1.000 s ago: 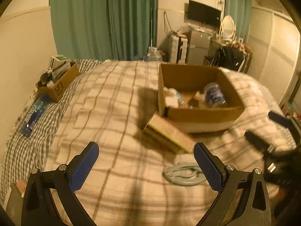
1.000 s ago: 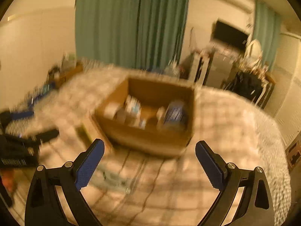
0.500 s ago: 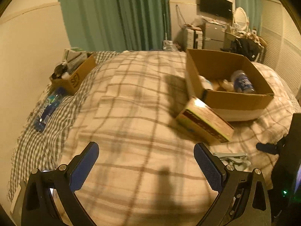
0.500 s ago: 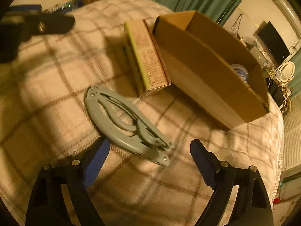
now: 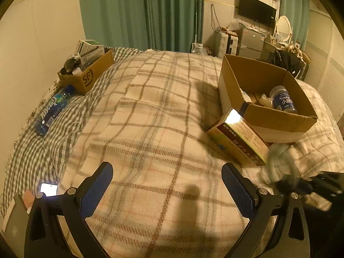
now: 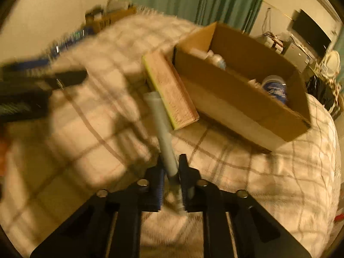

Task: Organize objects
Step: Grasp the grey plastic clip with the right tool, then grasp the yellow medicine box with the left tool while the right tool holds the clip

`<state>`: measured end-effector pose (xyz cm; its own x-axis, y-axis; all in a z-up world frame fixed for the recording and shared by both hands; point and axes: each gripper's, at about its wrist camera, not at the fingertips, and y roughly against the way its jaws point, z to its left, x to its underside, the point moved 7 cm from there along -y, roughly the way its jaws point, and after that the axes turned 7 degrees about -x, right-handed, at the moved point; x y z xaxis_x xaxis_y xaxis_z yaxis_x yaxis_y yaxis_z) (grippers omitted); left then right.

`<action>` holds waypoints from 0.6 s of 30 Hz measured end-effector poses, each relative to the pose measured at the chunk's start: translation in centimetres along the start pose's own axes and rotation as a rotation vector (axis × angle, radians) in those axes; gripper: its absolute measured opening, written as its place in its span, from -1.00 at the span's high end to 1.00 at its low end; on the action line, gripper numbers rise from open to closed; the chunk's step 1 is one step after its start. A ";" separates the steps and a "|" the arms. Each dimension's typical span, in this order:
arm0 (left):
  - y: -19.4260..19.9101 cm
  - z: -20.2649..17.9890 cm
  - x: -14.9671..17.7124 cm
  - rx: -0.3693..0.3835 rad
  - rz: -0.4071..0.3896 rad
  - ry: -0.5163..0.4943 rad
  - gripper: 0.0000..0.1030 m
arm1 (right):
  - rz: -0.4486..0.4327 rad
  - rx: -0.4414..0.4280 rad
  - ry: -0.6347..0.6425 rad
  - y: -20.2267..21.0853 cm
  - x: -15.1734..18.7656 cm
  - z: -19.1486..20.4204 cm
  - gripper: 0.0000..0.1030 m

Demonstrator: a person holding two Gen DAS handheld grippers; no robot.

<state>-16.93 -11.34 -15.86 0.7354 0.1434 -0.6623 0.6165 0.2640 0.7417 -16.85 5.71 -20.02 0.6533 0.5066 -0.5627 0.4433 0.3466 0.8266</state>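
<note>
My right gripper (image 6: 171, 173) is shut on the grey-blue folding hanger (image 6: 160, 124), which stands edge-on and lifted off the plaid blanket; it shows blurred in the left wrist view (image 5: 281, 163). A flat medicine box (image 6: 169, 90) leans against the open cardboard box (image 6: 243, 105), which holds a blue-labelled bottle (image 6: 275, 86) and small items. In the left wrist view the medicine box (image 5: 238, 137) lies in front of the cardboard box (image 5: 277, 118). My left gripper (image 5: 167, 190) is open and empty above the blanket, left of the hanger.
A smaller SF carton (image 5: 86, 73) full of items sits at the bed's far left, with a blue bottle (image 5: 53, 109) lying beside it. A lit phone (image 5: 49, 189) lies at the near left edge. Curtains, a TV and furniture stand beyond the bed.
My right gripper has closed on the hanger and raised it off the blanket. The left gripper has shifted slightly; its jaws stay open.
</note>
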 end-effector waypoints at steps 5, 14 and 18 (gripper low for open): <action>0.7 -2.6 -0.8 0.044 -0.021 -0.043 -1.00 | -0.107 0.047 -0.081 4.3 -2.0 -3.9 0.85; 0.2 -10.4 -1.5 0.101 -0.002 -0.092 -1.00 | -0.165 0.113 -0.217 5.1 -4.1 -8.9 0.85; -2.0 -12.2 -1.4 0.073 0.035 -0.047 -1.00 | -0.147 0.115 -0.259 4.2 -3.1 -10.3 0.85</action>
<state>-22.59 -0.46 -17.74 0.7682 0.1056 -0.6314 0.6079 0.1893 0.7712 -23.31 13.73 -14.84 0.7051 0.2350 -0.6690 0.6012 0.3022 0.7398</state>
